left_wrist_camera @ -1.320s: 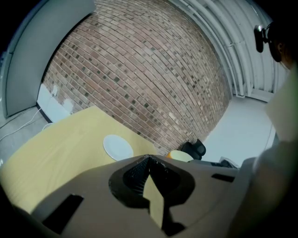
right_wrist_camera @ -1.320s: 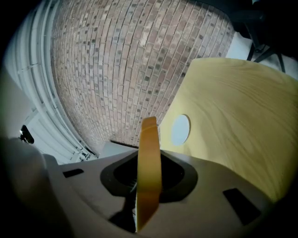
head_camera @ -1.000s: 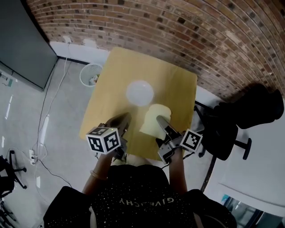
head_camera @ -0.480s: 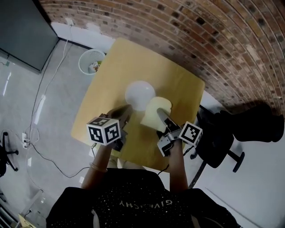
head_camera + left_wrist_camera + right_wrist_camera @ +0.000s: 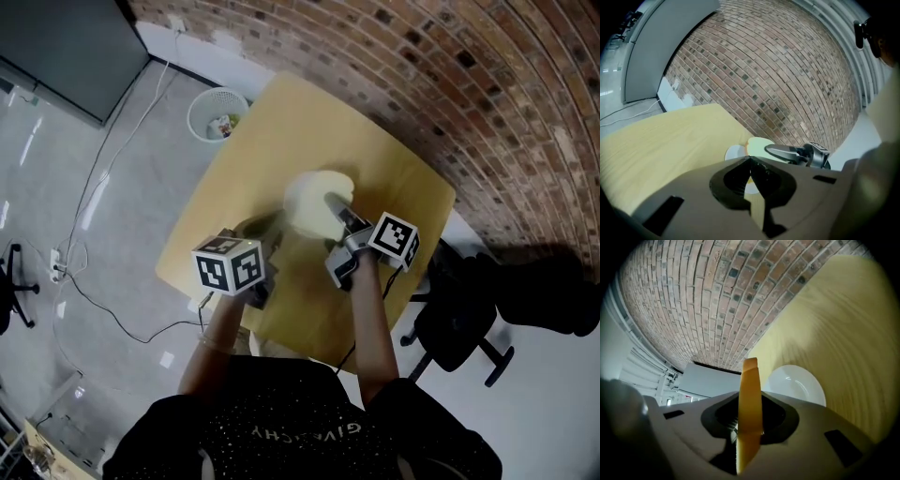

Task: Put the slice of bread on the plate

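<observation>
Now we hold the slice of bread [image 5: 307, 202] clamped in the right tool [image 5: 329, 200] beside the plate [image 5: 799, 383], not yet laid down; left tool [image 5: 750, 161] closed, empty.

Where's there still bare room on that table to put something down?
The far stretch of the table toward the brick wall is bare, and so is the edge by the wastebasket. The middle is crowded: plate, slice of bread in the right gripper, left gripper beside it.
</observation>
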### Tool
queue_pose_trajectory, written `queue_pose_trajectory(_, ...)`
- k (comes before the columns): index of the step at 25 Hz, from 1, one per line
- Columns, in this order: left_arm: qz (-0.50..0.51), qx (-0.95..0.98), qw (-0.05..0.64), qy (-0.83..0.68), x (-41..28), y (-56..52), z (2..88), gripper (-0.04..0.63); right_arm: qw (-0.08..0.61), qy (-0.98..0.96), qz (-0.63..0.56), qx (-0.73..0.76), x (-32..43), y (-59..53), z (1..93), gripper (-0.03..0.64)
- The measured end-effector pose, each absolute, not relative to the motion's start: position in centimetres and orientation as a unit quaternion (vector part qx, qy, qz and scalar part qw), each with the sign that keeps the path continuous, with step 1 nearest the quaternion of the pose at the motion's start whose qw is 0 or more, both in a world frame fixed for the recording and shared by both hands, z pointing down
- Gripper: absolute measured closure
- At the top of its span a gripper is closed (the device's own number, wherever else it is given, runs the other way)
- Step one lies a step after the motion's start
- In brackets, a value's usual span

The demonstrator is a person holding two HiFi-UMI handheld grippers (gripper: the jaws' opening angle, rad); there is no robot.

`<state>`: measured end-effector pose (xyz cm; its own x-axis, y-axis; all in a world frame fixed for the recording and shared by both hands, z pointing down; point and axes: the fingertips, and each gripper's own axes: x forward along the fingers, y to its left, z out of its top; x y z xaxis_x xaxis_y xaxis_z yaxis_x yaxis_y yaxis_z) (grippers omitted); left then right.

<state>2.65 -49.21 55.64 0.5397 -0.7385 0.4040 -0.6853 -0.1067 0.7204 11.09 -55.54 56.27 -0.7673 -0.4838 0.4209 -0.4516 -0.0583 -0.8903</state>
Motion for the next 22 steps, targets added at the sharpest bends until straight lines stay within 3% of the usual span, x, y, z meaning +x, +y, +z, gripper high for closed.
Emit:
queue_pose_trajectory(13,-0.025,0.73,0.472,-0.494,0.0,-46.3,56.0,0.584,-0.083,0.7,-0.614,-0.356,8.5,-56.4,60.5,0.515)
queue_pose_trajectory(22,-0.024,0.741,0.47,-0.479,0.3,-45.4,55.4,0.584,-0.214,0.732,-0.476,-0.438,10.4,-56.3,60.8,0.359)
